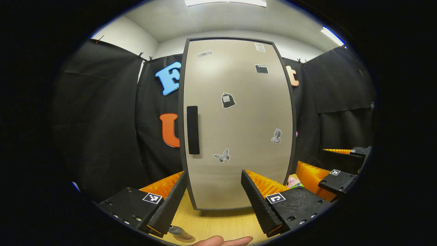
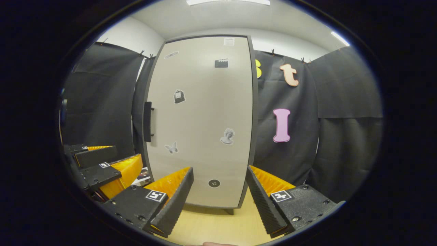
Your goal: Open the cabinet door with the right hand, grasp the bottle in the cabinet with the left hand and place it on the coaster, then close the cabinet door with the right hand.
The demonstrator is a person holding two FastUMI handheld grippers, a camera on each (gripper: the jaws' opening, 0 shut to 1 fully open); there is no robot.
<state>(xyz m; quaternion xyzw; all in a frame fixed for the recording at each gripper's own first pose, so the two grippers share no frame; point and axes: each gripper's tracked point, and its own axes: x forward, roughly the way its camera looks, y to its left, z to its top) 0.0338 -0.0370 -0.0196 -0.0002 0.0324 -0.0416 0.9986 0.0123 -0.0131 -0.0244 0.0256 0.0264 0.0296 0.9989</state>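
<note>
The tall beige cabinet (image 1: pixel 239 123) stands right in front with its door shut, so the bottle inside is hidden. Its black handle (image 1: pixel 193 130) runs down the door's left edge. My left gripper (image 1: pixel 213 194) is open and empty, held low before the door's bottom. A round brownish coaster (image 1: pixel 182 235) peeks out on the wooden table beside the left finger. In the right gripper view the same door (image 2: pixel 201 119) and handle (image 2: pixel 147 121) show. My right gripper (image 2: pixel 218 196) is open and empty, a short way off the door and to the right of the handle.
The wooden table (image 1: pixel 218 222) runs under the cabinet's front. A fingertip (image 1: pixel 222 241) shows at the bottom edge. Black cloth walls close in on both sides. Some small printed item (image 2: pixel 143 174) lies between the two grippers. The right gripper (image 1: pixel 312 158) hangs open beside the left one.
</note>
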